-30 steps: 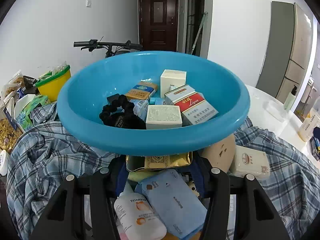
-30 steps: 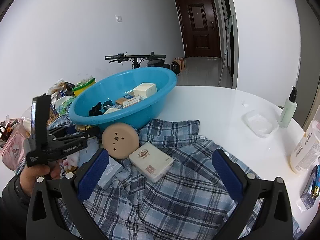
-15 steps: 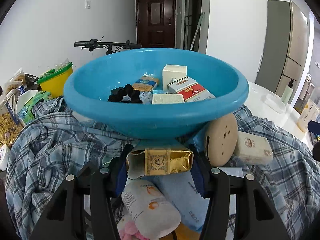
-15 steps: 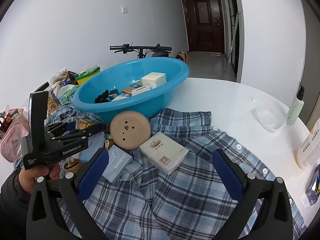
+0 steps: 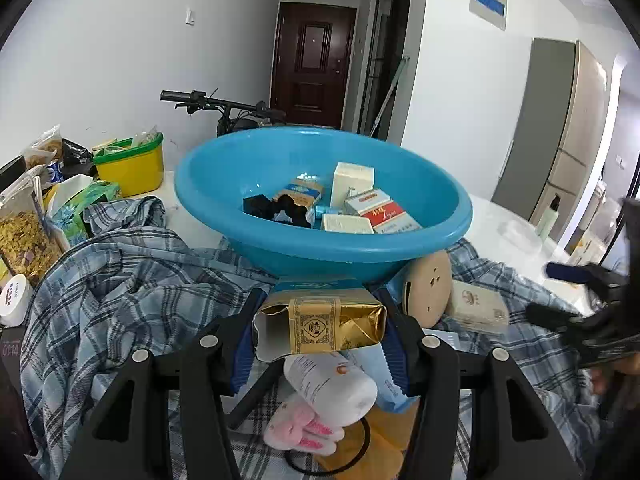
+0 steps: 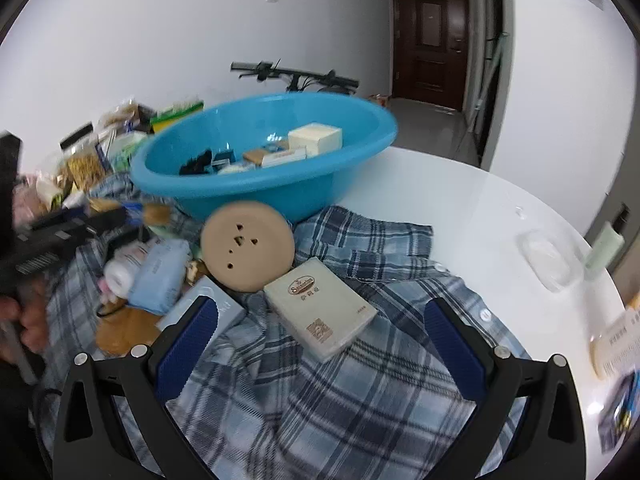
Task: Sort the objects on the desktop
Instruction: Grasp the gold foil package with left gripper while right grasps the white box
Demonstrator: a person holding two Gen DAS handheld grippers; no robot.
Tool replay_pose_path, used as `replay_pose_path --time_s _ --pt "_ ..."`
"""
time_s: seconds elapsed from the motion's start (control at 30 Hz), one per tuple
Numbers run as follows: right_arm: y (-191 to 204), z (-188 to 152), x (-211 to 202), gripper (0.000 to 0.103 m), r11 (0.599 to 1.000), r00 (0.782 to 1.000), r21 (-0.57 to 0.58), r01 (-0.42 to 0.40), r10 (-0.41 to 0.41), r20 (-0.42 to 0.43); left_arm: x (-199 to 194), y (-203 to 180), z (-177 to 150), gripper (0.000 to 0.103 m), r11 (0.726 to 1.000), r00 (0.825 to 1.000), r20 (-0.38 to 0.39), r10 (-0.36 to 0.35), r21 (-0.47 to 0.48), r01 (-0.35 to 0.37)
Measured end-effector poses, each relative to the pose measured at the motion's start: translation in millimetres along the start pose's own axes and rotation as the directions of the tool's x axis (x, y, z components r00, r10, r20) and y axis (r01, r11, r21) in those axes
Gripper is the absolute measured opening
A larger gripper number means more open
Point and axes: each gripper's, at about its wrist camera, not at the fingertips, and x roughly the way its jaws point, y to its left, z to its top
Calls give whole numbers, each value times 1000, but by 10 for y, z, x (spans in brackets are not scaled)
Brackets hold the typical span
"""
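1. The left gripper was clamped on a gold foil packet, held just short of the blue basin.
2. The right gripper stood wide open and empty over the plaid shirt.
3. Several boxes and a black scrunchie already lay in the basin.
4. A cream box, a round tan disc, a white tube and a light blue pack remained on the worktop, so sorting looked roughly half finished.
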Motion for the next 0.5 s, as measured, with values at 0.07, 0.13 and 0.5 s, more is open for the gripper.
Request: replay_pose_path --time_s 0.07,0.13,0.5 --pt "-4 6 148 103 1000 1000 -13 -21 21 -23 -60 29 9 57 1000 1000 9 -5 -2 5" --pt "-12 19 287 103 999 998 -16 -44 43 -40 -105 61 21 57 1000 1000 13 -12 -4 12" --pt "-44 -122 755 77 999 987 -31 -26 20 -160 -156 100 36 57 999 999 18 -42 -2 42"
